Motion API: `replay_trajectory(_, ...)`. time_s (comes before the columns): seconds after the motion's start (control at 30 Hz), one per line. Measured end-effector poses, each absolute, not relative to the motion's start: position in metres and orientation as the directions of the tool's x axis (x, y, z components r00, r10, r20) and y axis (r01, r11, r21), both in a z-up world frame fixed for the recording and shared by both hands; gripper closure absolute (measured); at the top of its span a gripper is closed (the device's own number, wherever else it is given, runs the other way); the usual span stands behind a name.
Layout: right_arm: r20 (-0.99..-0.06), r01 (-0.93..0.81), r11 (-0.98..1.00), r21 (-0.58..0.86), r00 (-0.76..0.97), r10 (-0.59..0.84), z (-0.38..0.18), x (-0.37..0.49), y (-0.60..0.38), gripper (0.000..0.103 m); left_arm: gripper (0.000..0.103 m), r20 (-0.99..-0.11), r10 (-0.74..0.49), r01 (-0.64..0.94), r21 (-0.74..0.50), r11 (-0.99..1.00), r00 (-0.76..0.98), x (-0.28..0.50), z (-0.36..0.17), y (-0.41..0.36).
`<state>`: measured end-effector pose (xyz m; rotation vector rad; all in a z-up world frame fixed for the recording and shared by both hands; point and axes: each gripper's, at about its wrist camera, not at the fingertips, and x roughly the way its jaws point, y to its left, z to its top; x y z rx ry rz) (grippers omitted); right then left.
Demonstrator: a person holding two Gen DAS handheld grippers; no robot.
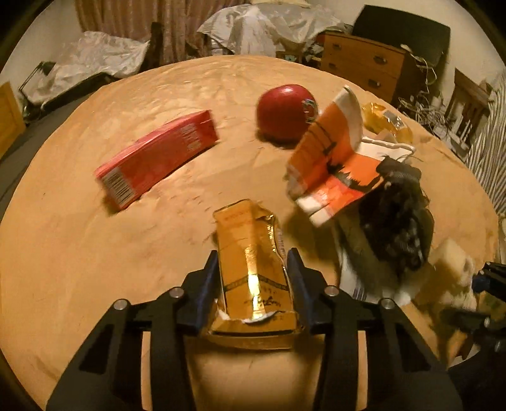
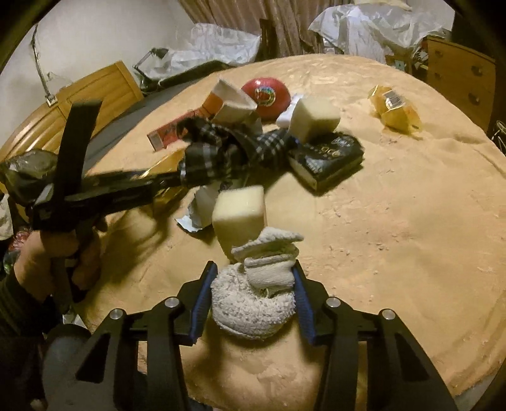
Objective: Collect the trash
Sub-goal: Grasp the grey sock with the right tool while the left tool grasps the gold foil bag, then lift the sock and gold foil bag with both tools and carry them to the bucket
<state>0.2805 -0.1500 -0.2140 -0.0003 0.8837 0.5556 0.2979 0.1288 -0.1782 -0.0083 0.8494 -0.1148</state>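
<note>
My left gripper (image 1: 253, 259) is shut on a torn gold carton (image 1: 253, 268), held above the round tan table (image 1: 95, 253). My right gripper (image 2: 253, 275) is shut on a balled-up white sock (image 2: 253, 300) above the table. A red carton (image 1: 155, 155), a red ball (image 1: 284, 110), a torn orange-and-white paper cup (image 1: 329, 161) and a dark plaid cloth (image 1: 398, 218) lie on the table. In the right wrist view I see two pale foam blocks (image 2: 240, 215), a black box (image 2: 329, 158), a yellow wrapper (image 2: 395, 107) and the left gripper's body (image 2: 104, 189).
Silver foil scrap (image 2: 196, 211) lies by the near block. A wooden dresser (image 1: 363, 63) stands behind the table on the right, a wooden cabinet (image 2: 95, 91) on the left. Crumpled plastic sheets (image 1: 259, 28) and a curtain fill the background.
</note>
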Motion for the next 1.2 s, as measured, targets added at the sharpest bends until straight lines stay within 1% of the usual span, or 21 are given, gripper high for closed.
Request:
replay_trajectory(0.07, -0.729, -0.465, 0.854, 0.232, 0.498, 0.469, -0.215, 0.281, -0.154, 0.055, 0.062, -0.746, -0.111, 0.086, -0.072, 0.994, 0.657, 0.288, -0.179, 0.138)
replay_trajectory(0.2, -0.736, -0.463, 0.855, 0.234, 0.489, 0.467, -0.220, 0.281, -0.156, 0.053, 0.054, -0.757, -0.102, 0.065, -0.078, 0.995, 0.645, 0.281, -0.187, 0.144)
replay_trajectory(0.33, -0.737, -0.458, 0.860, 0.226, 0.496, 0.459, -0.222, 0.279, -0.155, 0.052, 0.053, -0.763, -0.060, 0.065, -0.025, 0.998, 0.644, 0.282, -0.190, 0.135)
replay_trajectory(0.37, -0.737, -0.458, 0.861, 0.221, 0.501, 0.455, -0.222, 0.278, -0.155, 0.053, 0.053, -0.762, -0.053, 0.065, -0.015, 0.998, 0.645, 0.282, -0.190, 0.132)
replay_trajectory(0.43, -0.733, -0.454, 0.867, 0.207, 0.515, 0.445, -0.220, 0.275, -0.155, 0.055, 0.056, -0.758, -0.051, 0.059, -0.016, 0.998, 0.650, 0.279, -0.190, 0.132)
replay_trajectory(0.5, -0.721, -0.444, 0.876, 0.188, 0.543, 0.430, -0.214, 0.272, -0.157, 0.056, 0.057, -0.749, -0.055, 0.049, -0.031, 0.998, 0.660, 0.274, -0.186, 0.134)
replay_trajectory(0.6, -0.691, -0.428, 0.888, 0.169, 0.591, 0.417, -0.200, 0.263, -0.166, 0.057, 0.058, -0.716, -0.034, 0.032, -0.016, 0.999, 0.698, 0.258, -0.172, 0.129)
replay_trajectory(0.67, -0.663, -0.419, 0.896, 0.149, 0.630, 0.405, -0.187, 0.256, -0.173, 0.057, 0.074, -0.689, -0.029, 0.023, -0.018, 1.000, 0.724, 0.243, -0.159, 0.125)
replay_trajectory(0.73, -0.629, -0.417, 0.899, 0.132, 0.666, 0.401, -0.172, 0.247, -0.180, 0.057, 0.075, -0.654, -0.044, 0.020, -0.045, 0.999, 0.756, 0.224, -0.141, 0.119)
replay_trajectory(0.83, -0.587, -0.427, 0.897, 0.112, 0.700, 0.406, -0.152, 0.234, -0.183, 0.057, 0.075, -0.623, -0.032, 0.024, -0.021, 0.999, 0.781, 0.210, -0.132, 0.111)
replay_trajectory(0.97, -0.581, -0.447, 0.886, 0.122, 0.691, 0.429, -0.144, 0.224, -0.184, 0.056, 0.074, -0.683, -0.035, 0.004, -0.047, 0.999, 0.730, 0.214, -0.152, 0.121)
replay_trajectory(1.0, -0.587, -0.452, 0.882, 0.133, 0.681, 0.438, -0.146, 0.222, -0.183, 0.056, 0.066, -0.708, -0.052, 0.004, -0.070, 0.998, 0.704, 0.216, -0.158, 0.128)
replay_trajectory(1.03, -0.595, -0.458, 0.876, 0.150, 0.666, 0.450, -0.149, 0.219, -0.184, 0.056, 0.050, -0.716, -0.062, 0.006, -0.081, 0.997, 0.695, 0.215, -0.159, 0.130)
replay_trajectory(1.07, -0.599, -0.458, 0.876, 0.151, 0.663, 0.450, -0.150, 0.218, -0.185, 0.056, 0.042, -0.716, -0.064, 0.007, -0.083, 0.997, 0.695, 0.214, -0.158, 0.133)
replay_trajectory(1.1, -0.603, -0.459, 0.875, 0.152, 0.659, 0.450, -0.154, 0.215, -0.186, 0.056, 0.030, -0.708, -0.063, 0.015, -0.074, 0.997, 0.703, 0.212, -0.157, 0.131)
replay_trajectory(1.13, -0.609, -0.460, 0.873, 0.161, 0.649, 0.455, -0.156, 0.216, -0.187, 0.056, 0.022, -0.704, -0.074, 0.048, -0.056, 0.997, 0.706, 0.212, -0.155, 0.126)
replay_trajectory(1.2, -0.618, -0.457, 0.871, 0.182, 0.635, 0.463, -0.161, 0.219, -0.185, 0.056, 0.020, -0.740, -0.100, 0.141, -0.007, 0.990, 0.665, 0.223, -0.159, 0.114)
